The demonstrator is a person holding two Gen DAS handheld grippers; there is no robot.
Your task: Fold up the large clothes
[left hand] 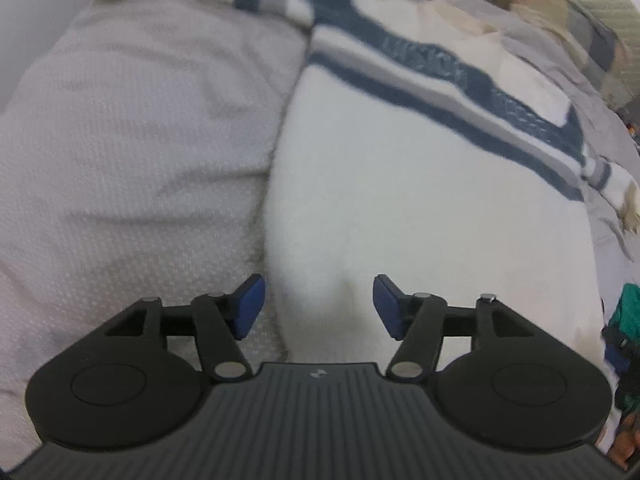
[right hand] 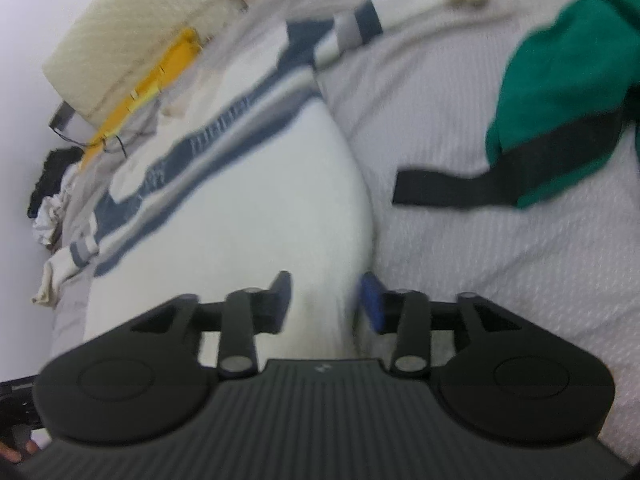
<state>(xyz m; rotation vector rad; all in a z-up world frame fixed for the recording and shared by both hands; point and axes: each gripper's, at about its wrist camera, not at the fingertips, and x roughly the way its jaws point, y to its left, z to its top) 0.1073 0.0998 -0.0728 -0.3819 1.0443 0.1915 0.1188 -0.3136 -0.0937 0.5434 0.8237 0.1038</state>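
Grey textured bedding (left hand: 132, 128) covers the bed that fills both views, wrinkled and soft, with a pale wall at the far edge. On it a white sweater (left hand: 420, 200) with navy and grey chest stripes lies spread flat, its hem toward both tongs and its sleeves reaching out to either side. The left tongs (left hand: 319, 307) hang over the hem's left corner with jaws released; the left pad is over bedding just beside the sweater's edge, the right pad over white knit, and a small pucker of fabric sits between them. The right tongs (right hand: 325, 303) are at the hem's other corner, jaws apart, straddling the sweater's (right hand: 240, 208) side edge; whether the pads touch the fabric cannot be told through the blur. To the right of the right tongs, well apart from the sweater, lies a green garment (right hand: 560, 92) with a black strap (right hand: 448, 188). Far ahead and left of them sit a cream pillow (right hand: 132, 28), something yellow (right hand: 160, 80) beneath it, and a dark bundle (right hand: 52, 176) near the wall.
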